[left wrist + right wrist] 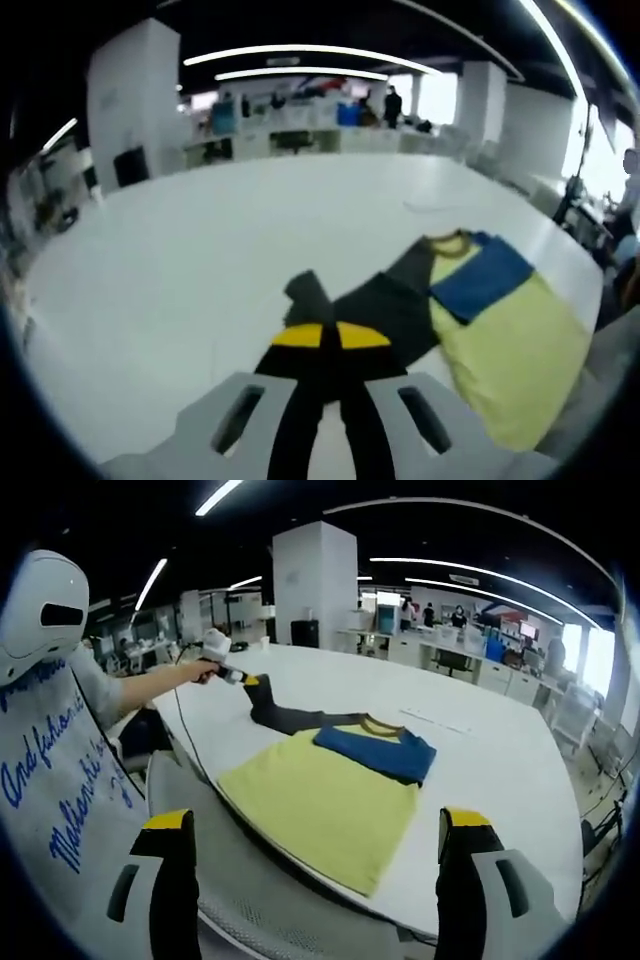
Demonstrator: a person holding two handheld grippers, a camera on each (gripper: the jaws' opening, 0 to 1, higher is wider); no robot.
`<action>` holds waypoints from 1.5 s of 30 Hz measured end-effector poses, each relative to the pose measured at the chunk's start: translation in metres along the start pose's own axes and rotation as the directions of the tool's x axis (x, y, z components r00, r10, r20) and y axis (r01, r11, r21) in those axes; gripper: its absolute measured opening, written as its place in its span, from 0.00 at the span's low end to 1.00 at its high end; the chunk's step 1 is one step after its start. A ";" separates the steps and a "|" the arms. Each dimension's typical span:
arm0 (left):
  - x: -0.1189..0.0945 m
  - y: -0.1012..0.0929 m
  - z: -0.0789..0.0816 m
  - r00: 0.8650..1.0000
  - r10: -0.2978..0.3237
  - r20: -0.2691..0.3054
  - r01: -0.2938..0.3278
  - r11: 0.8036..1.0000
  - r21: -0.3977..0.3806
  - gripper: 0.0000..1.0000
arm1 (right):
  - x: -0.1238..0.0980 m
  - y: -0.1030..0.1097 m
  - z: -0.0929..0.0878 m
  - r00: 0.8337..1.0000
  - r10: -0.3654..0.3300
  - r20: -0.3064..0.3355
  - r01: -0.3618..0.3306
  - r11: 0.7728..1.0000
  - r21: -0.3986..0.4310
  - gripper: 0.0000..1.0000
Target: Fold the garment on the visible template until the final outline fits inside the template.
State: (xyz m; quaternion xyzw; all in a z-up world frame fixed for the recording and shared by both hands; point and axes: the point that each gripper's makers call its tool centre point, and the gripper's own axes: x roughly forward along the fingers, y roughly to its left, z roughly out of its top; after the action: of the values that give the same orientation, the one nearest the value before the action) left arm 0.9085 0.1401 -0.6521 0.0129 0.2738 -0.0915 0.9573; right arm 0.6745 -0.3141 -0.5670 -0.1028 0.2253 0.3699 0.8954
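1. The garment is a soft, light T-shirt with a yellow body, a blue panel near the collar and dark sleeves; it lies flat near the edge of the white surface in front of you.

2. Your left tongs have their yellow-tipped jaws brought together, and in the left gripper view the dark sleeve runs straight up to the tips. In the right gripper view that sleeve looks lifted off the surface at the tongs, so I judge that you are holding its end.

3. Your right tongs stand wide apart with nothing between them, hanging off the near side of the garment, above its yellow hem.

4. Expect limp cloth with no stiffness: it will sag and drag from any single pinch point, and it may slide a little on the smooth surface.

5. Take hold at edges and corners, such as a sleeve end, a shoulder seam or a hem corner, not the middle of the body, where you would bunch 2 layers.

6. I cannot make out a template outline under the garment, so judge the fit with care.
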 end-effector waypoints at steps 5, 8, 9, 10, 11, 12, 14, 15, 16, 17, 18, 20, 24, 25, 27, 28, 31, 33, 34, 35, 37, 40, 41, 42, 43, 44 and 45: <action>0.000 -0.006 0.001 1.000 0.000 -0.004 0.000 1.000 0.006 0.00 | 0.000 -0.003 -0.004 1.000 -0.003 -0.006 0.003 1.000 0.000 1.00; -0.002 -0.012 0.004 1.000 -0.003 -0.003 0.004 1.000 0.011 0.00 | -0.001 -0.005 -0.006 1.000 -0.013 -0.015 0.013 1.000 -0.011 1.00; -0.001 -0.013 0.005 1.000 -0.005 -0.004 0.005 1.000 0.012 0.00 | -0.001 -0.005 -0.006 1.000 -0.012 -0.015 0.012 1.000 -0.011 1.00; -0.001 -0.014 0.006 1.000 -0.005 -0.004 0.005 1.000 0.014 0.00 | -0.001 -0.005 -0.006 1.000 -0.010 -0.013 0.010 1.000 -0.010 1.00; 0.000 -0.016 0.008 1.000 -0.006 0.000 0.006 1.000 0.017 0.00 | -0.002 -0.005 -0.005 1.000 -0.008 -0.005 0.008 1.000 -0.007 1.00; 0.000 -0.017 0.009 1.000 -0.007 0.001 0.007 1.000 0.018 0.00 | -0.002 -0.004 -0.005 1.000 -0.005 -0.002 0.005 1.000 -0.008 1.00; 0.001 -0.021 0.012 1.000 -0.010 0.002 0.010 1.000 0.025 0.00 | -0.002 -0.005 -0.005 1.000 -0.005 0.000 0.005 1.000 -0.011 1.00; 0.002 -0.023 0.013 1.000 -0.010 0.000 0.010 1.000 0.030 0.00 | -0.003 -0.006 -0.006 1.000 -0.004 0.002 0.004 1.000 -0.013 1.00; 0.002 -0.024 0.014 1.000 -0.011 0.001 0.011 0.999 0.033 0.00 | -0.003 -0.007 -0.006 1.000 -0.003 0.001 0.003 1.000 -0.012 1.00; 0.002 -0.026 0.015 1.000 -0.012 0.001 0.012 0.999 0.034 0.00 | -0.004 -0.008 -0.007 1.000 -0.005 0.001 0.005 1.000 -0.011 1.00; 0.002 -0.028 0.016 1.000 -0.013 0.002 0.013 0.999 0.036 0.00 | -0.004 -0.009 -0.007 1.000 -0.010 0.004 0.010 1.000 -0.011 1.00; 0.003 -0.033 0.018 1.000 -0.017 0.003 0.017 0.999 0.045 0.00 | -0.006 -0.011 -0.007 1.000 -0.013 0.010 0.013 1.000 -0.009 1.00; 0.006 -0.040 0.020 1.000 -0.021 -0.006 0.021 0.998 0.062 0.00 | -0.007 -0.013 -0.007 1.000 -0.016 0.010 0.016 1.000 -0.013 1.00; 0.006 -0.042 0.020 1.000 -0.022 -0.006 0.023 0.998 0.063 0.00 | -0.007 -0.013 -0.008 1.000 -0.012 0.009 0.012 1.000 -0.017 1.00; 0.007 -0.045 0.021 1.000 -0.027 -0.005 0.027 0.998 0.062 0.00 | -0.007 -0.013 -0.008 1.000 -0.006 0.009 0.006 1.000 -0.019 1.00; 0.007 -0.047 0.021 1.000 -0.027 -0.006 0.028 0.998 0.065 0.00 | -0.007 -0.013 -0.009 1.000 -0.001 0.007 0.001 1.000 -0.020 1.00; 0.008 -0.050 0.022 1.000 -0.030 -0.010 0.030 0.997 0.069 0.00 | -0.006 -0.013 -0.011 1.000 0.002 0.005 -0.002 1.000 -0.023 1.00; 0.008 -0.053 0.026 1.000 -0.031 -0.004 0.031 0.997 0.069 0.00 | -0.006 -0.013 -0.012 1.000 0.011 0.006 -0.011 1.000 -0.022 1.00; 0.008 -0.054 0.027 1.000 -0.030 -0.002 0.031 0.997 0.070 0.00 | -0.006 -0.013 -0.013 1.000 0.013 0.004 -0.013 1.000 -0.021 1.00; 0.008 -0.055 0.028 1.000 -0.031 -0.001 0.031 0.997 0.072 0.00 | -0.006 -0.013 -0.014 1.000 0.015 0.004 -0.015 1.000 -0.023 1.00; 0.007 -0.059 0.032 0.999 -0.036 0.005 0.035 0.997 0.073 0.00 | -0.005 -0.012 -0.014 1.000 0.019 0.002 -0.019 1.000 -0.025 1.00; 0.007 -0.065 0.037 0.999 -0.045 0.019 0.044 0.997 0.068 0.00 | -0.005 -0.013 -0.013 1.000 0.021 0.009 -0.021 0.999 -0.025 1.00; 0.008 -0.066 0.038 0.999 -0.046 0.018 0.044 0.996 0.071 0.00 | -0.005 -0.013 -0.012 1.000 0.020 0.015 -0.019 1.000 -0.024 1.00; 0.008 -0.068 0.038 0.999 -0.049 0.016 0.047 0.996 0.073 0.00 | -0.005 -0.014 -0.011 1.000 0.020 0.019 -0.019 1.000 -0.023 1.00; 0.009 -0.071 0.038 0.998 -0.056 0.013 0.055 0.996 0.073 0.00 | -0.005 -0.015 -0.011 1.000 0.021 0.021 -0.020 1.000 -0.024 1.00; 0.010 -0.072 0.038 0.998 -0.057 0.013 0.056 0.996 0.075 0.00 | -0.005 -0.015 -0.010 0.999 0.022 0.023 -0.021 0.999 -0.027 1.00; 0.012 -0.073 0.038 0.998 -0.057 0.010 0.056 0.995 0.079 0.00 | -0.005 -0.015 -0.010 0.999 0.022 0.025 -0.022 0.999 -0.028 1.00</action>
State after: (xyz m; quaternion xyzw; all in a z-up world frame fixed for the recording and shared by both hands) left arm 0.9244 0.0632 -0.6245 0.0421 0.2645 -0.1292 0.9548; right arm 0.6789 -0.3316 -0.5725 -0.1081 0.2101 0.3841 0.8925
